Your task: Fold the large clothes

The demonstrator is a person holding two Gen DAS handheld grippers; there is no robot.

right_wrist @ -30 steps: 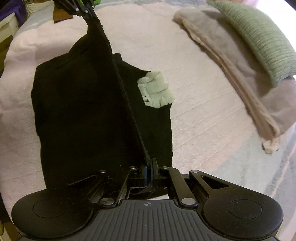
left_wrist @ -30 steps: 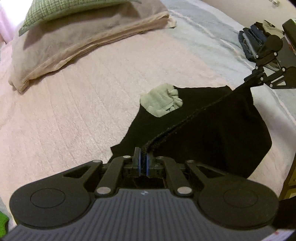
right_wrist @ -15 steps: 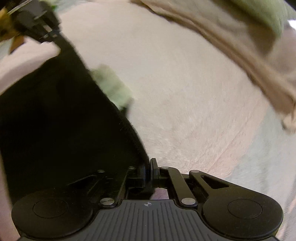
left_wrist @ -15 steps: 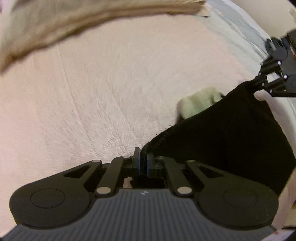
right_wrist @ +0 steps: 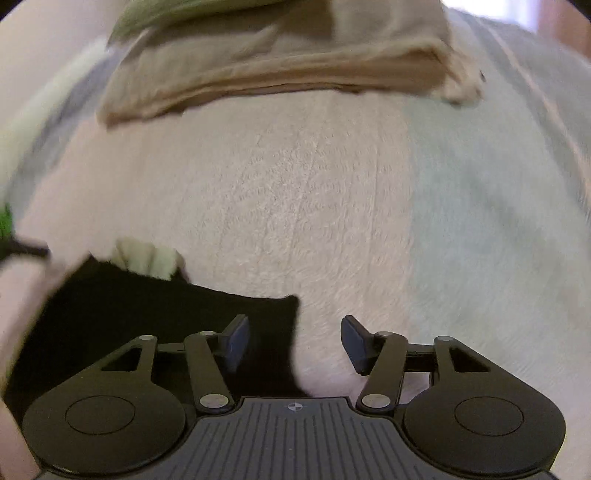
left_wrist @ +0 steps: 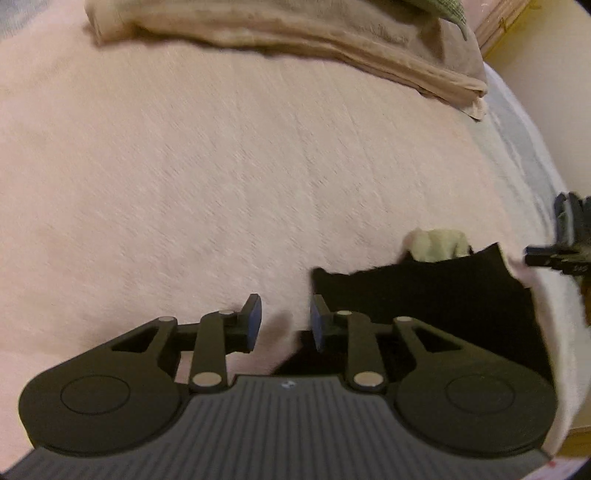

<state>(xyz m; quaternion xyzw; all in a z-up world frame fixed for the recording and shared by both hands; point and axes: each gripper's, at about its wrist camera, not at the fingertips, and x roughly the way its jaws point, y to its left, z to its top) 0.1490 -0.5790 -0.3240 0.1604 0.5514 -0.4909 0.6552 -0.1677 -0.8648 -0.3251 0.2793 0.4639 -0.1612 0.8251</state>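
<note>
Matt black cloth garment point(left_wrist: 436, 295) lies on fuzzy pink blanket point(left_wrist: 221, 184).

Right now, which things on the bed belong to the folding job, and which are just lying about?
Part of the job:
- black garment, lying flat on the bed
- pale green patch at its far edge
- left gripper and right gripper, both open, holding nothing

Just lying about:
- beige folded blanket
- green pillow on top
- pink bedcover

Black garment point(left_wrist: 436, 295), folded flat on bed, pale patch at far edge
</note>
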